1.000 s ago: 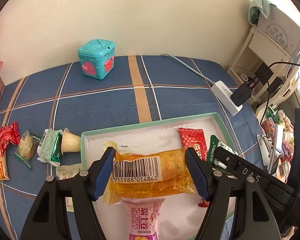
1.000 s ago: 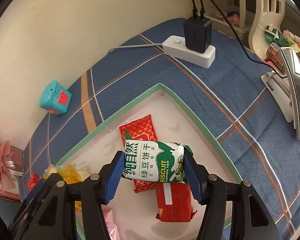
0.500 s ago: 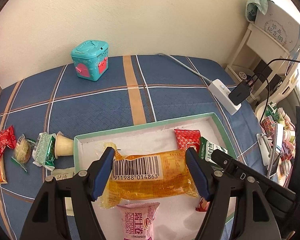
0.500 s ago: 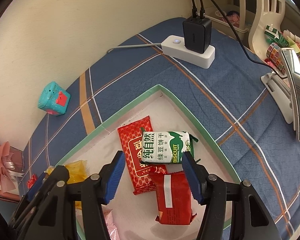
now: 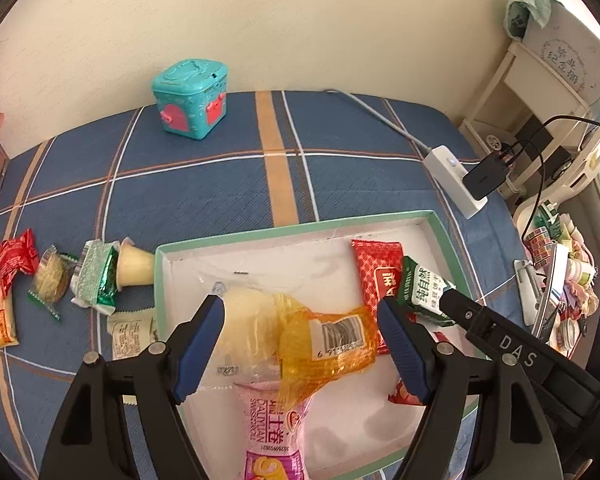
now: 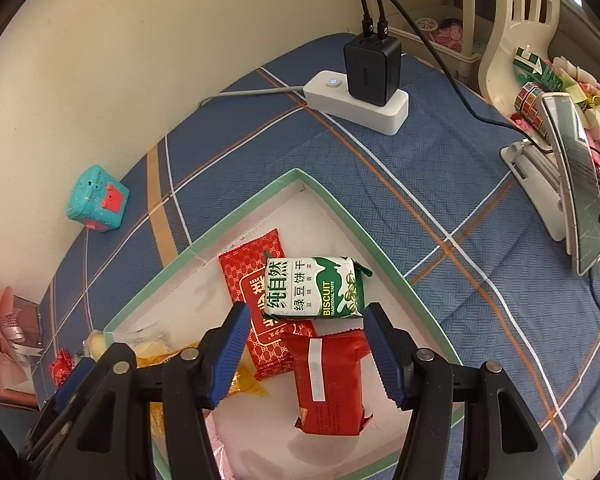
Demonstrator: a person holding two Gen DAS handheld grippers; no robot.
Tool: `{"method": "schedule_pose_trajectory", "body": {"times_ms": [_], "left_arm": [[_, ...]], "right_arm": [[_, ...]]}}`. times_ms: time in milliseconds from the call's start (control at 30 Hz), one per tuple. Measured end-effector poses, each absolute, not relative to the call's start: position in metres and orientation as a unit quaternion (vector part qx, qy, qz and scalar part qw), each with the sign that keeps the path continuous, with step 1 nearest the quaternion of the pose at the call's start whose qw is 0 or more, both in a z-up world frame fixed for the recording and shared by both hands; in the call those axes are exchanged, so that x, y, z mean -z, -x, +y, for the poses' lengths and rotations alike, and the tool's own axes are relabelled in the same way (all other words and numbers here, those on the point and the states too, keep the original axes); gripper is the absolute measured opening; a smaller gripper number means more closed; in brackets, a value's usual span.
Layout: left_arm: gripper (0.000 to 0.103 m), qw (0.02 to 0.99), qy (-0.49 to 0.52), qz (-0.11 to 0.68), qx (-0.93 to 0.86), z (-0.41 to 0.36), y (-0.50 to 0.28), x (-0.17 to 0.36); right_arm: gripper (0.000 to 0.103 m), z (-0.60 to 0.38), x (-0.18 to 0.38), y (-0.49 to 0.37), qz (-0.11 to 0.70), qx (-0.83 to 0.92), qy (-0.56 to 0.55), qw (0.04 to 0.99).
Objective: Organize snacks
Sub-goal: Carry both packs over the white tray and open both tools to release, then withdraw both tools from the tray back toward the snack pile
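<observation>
Both tools hang over the green-rimmed tray, jaws spread wide and holding nothing. Under the left gripper lies the orange-wrapped cake, draped over a pink pack. Below the right gripper the green biscuit pack rests on a red packet. What's left sits out on the blue cloth: the loose snacks, well off to the left of the tray. The left gripper looks nearer, and the long yellow-orange bar lies pointing away, so I'd expect a turn of the wrist.
</observation>
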State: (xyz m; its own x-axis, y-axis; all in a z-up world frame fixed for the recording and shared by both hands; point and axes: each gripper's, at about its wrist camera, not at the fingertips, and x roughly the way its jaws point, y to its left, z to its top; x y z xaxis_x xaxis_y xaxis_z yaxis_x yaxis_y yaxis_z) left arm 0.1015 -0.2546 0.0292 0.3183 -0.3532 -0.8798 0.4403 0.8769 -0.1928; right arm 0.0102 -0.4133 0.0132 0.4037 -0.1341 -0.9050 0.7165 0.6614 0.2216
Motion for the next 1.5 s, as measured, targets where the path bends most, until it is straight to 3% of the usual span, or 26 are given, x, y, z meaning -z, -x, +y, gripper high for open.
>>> {"method": "schedule_pose_trajectory", "body": {"times_ms": [133,433,533,933,1067,1500], "left_arm": [[0.079,0.814,-0.065,0.533,0.224,-0.252,-0.100,-0.030],[0.080,0.827,-0.069,0.524,0.189,-0.233,-0.104,-0.036],[0.087,0.832,-0.063,0.521,0.177,-0.223,-0.107,-0.039],[0.092,0.846,-0.022,0.519,0.117,-0.168,-0.119,-0.042],[0.092,0.848,-0.012,0.519,0.104,-0.152,-0.120,-0.042],[0.092,0.855,0.028,0.515,0.053,-0.090,-0.121,-0.034]], "right_arm": [[0.076,-0.413,-0.010,-0.011,0.484,0.268,-0.301,0.777],[0.082,-0.406,-0.009,-0.010,0.502,0.258,-0.278,0.777],[0.093,-0.401,-0.011,-0.010,0.504,0.255,-0.270,0.780],[0.094,-0.368,-0.028,-0.012,0.504,0.237,-0.227,0.799],[0.103,-0.351,-0.031,-0.017,0.508,0.221,-0.204,0.807],[0.103,-0.293,-0.044,-0.036,0.481,0.151,-0.141,0.852]]}}
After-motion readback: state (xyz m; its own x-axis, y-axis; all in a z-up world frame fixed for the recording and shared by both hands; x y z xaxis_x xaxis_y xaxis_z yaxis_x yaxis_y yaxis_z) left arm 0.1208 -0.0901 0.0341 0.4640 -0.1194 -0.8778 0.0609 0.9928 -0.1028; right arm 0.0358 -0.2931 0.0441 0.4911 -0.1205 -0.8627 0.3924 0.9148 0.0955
